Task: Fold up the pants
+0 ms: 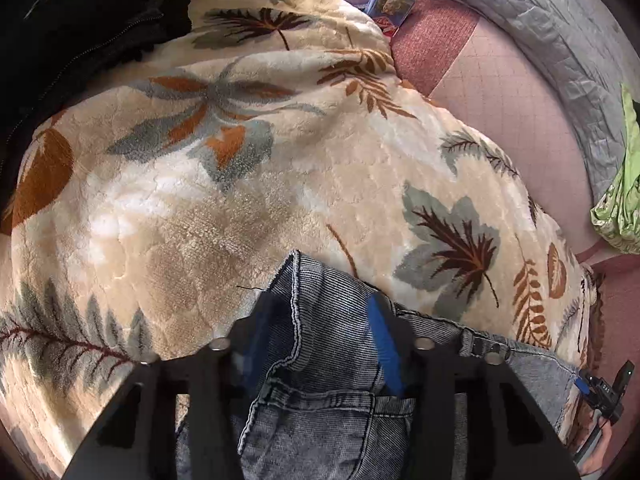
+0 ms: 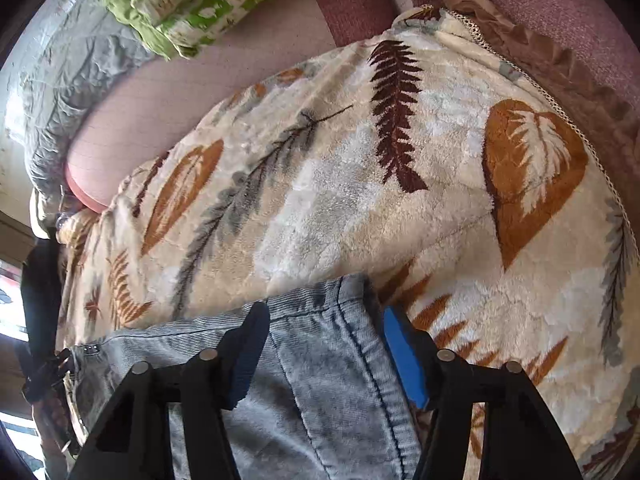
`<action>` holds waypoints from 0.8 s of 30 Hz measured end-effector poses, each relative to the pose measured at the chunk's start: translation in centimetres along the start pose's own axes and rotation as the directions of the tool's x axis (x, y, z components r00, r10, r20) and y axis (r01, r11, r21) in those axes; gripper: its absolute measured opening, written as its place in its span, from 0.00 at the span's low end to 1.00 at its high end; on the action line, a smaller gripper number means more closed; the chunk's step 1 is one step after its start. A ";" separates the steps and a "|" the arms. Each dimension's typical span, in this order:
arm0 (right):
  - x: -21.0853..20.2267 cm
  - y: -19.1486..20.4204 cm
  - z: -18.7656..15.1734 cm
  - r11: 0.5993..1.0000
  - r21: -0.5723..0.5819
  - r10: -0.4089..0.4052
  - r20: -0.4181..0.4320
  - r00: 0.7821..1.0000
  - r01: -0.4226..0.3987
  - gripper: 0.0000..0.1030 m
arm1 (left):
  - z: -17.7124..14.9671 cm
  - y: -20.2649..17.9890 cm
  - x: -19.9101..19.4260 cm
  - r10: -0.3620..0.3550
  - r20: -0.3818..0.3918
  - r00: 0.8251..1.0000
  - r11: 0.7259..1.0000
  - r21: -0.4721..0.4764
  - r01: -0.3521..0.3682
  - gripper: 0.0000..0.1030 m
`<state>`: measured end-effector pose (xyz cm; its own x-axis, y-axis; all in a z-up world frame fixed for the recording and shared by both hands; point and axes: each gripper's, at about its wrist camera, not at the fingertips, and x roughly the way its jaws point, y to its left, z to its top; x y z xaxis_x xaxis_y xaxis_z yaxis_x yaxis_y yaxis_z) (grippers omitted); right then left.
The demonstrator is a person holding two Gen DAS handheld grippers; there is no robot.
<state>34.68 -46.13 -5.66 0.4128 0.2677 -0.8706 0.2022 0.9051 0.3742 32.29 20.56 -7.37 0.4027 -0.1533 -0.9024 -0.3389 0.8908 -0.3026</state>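
Denim jeans [image 1: 332, 360] bunching between left gripper [image 1: 320, 336] pads, I'm pinching seamed edge; right gripper [image 2: 326, 344] half-wide, straddling hem, grip unclear. Jeans lying on leaf-print fleece blanket [image 1: 240, 200]. Judging denim heavy, floppy, unslippery; taking thick seams, both corners.

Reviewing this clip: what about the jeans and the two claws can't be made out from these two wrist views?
- Jeans: legs and hems cut off by the bottom edge in both views.
- Left claw: denim lies between the fingers; whether the pads press it is unclear.
- Right claw: same doubt; its dark finger is blurred.
- Box on the bed: print too small.
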 end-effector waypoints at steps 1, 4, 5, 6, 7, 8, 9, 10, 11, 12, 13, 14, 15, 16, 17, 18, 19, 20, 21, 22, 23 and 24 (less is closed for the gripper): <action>0.6 0.1 0.2 1.000 -0.009 -0.020 -0.006 1.000 0.020 0.53 | 0.0 -0.2 0.6 0.014 -0.013 1.000 1.000 0.013 -0.014 0.19; 2.3 0.0 0.4 0.998 -0.018 -0.057 -0.029 0.998 0.057 0.41 | -0.1 -0.7 1.2 0.039 0.010 0.999 0.998 0.039 -0.040 0.15; 2.4 0.0 0.5 0.996 -0.033 -0.081 -0.019 0.997 0.080 0.36 | -0.1 -0.8 1.3 0.051 0.016 0.999 0.997 0.050 -0.051 0.12; 2.2 0.1 0.4 0.995 -0.044 -0.085 -0.004 0.996 0.085 0.26 | 0.0 -1.0 1.4 0.061 0.016 0.998 0.996 0.060 -0.062 0.05; 1.8 0.2 0.4 0.995 -0.053 -0.080 0.011 0.997 0.080 0.19 | 0.0 -1.2 1.4 0.068 0.017 0.998 0.995 0.071 -0.069 0.03; 1.4 0.4 0.3 0.994 -0.065 -0.083 0.029 0.996 0.085 0.18 | 0.0 -1.4 1.4 0.080 0.022 0.997 0.993 0.088 -0.082 0.03; 1.0 0.7 0.3 0.992 -0.079 -0.090 0.044 0.995 0.093 0.18 | -0.1 -1.7 1.2 0.095 0.035 0.995 0.989 0.108 -0.098 0.02; 0.5 1.0 0.2 0.991 -0.090 -0.094 0.059 0.994 0.099 0.17 | -0.2 -2.0 0.9 0.106 0.054 0.993 0.986 0.122 -0.112 0.02; 0.0 1.3 0.1 0.990 -0.097 -0.095 0.074 0.993 0.102 0.17 | -0.3 -2.2 0.4 0.110 0.077 0.991 0.984 0.130 -0.120 0.02; -0.6 1.4 0.0 0.989 -0.103 -0.093 0.088 0.992 0.102 0.17 | -0.4 -2.3 -0.2 0.104 0.101 0.989 0.984 0.132 -0.117 0.02; -1.3 1.6 -0.1 0.989 -0.105 -0.088 0.107 0.990 0.100 0.17 | -0.5 -2.4 -0.9 0.092 0.117 0.989 0.985 0.132 -0.107 0.02; -2.1 1.7 -0.1 0.990 -0.104 -0.079 0.124 0.989 0.092 0.17 | -0.5 -2.3 -1.6 0.080 0.129 0.988 0.987 0.131 -0.097 0.02; -2.9 1.8 -0.2 0.992 -0.101 -0.065 0.137 0.988 0.080 0.17 | -0.6 -2.3 -2.3 0.067 0.139 0.988 0.988 0.129 -0.085 0.02; -3.7 1.9 -0.2 0.992 -0.101 -0.054 0.148 0.988 0.069 0.17 | -0.7 -2.2 -3.1 0.046 0.147 0.988 0.990 0.128 -0.066 0.02; -4.4 2.0 -0.4 0.993 -0.102 -0.045 0.162 0.986 0.063 0.17 | -1.0 -2.2 -3.9 0.030 0.158 0.987 0.990 0.131 -0.051 0.02; -5.3 2.1 -0.7 0.993 -0.104 -0.034 0.175 0.984 0.053 0.17 | -1.3 -2.2 -4.9 0.016 0.172 0.985 0.990 0.137 -0.040 0.02; -6.1 2.4 -1.0 0.993 -0.107 -0.021 0.184 0.983 0.041 0.17 | -1.7 -2.2 -6.0 -0.002 0.188 0.982 0.990 0.142 -0.025 0.02; -7.1 2.5 -1.4 0.993 -0.110 -0.009 0.199 0.980 0.031 0.17 | -2.2 -2.2 -7.2 -0.026 0.204 0.979 0.989 0.147 -0.004 0.02; -8.2 2.6 -1.9 0.993 -0.113 0.003 0.217 0.976 0.022 0.17 | -2.8 -2.1 -8.6 -0.056 0.223 0.973 0.988 0.153 0.022 0.02; -9.4 2.6 -2.5 0.993 -0.115 0.022 0.234 0.972 0.005 0.17 | -3.4 -2.0 -10.0 -0.080 0.243 0.967 0.985 0.165 0.040 0.02; -10.8 2.4 -3.3 0.993 -0.115 0.042 0.253 0.967 -0.013 0.17 | -4.2 -1.8 -11.5 -0.099 0.262 0.960 0.983 0.175 0.054 0.02; -12.2 2.2 -4.1 0.992 -0.119 0.060 0.272 0.960 -0.028 0.17 | -5.0 -1.6 -13.0 -0.119 0.279 0.953 0.981 0.183 0.069 0.02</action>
<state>26.41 -46.00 4.48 0.6502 0.2216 -0.7267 0.0829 0.9301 0.3578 23.29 19.00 3.30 0.6613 -0.1324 -0.7383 -0.1493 0.9414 -0.3026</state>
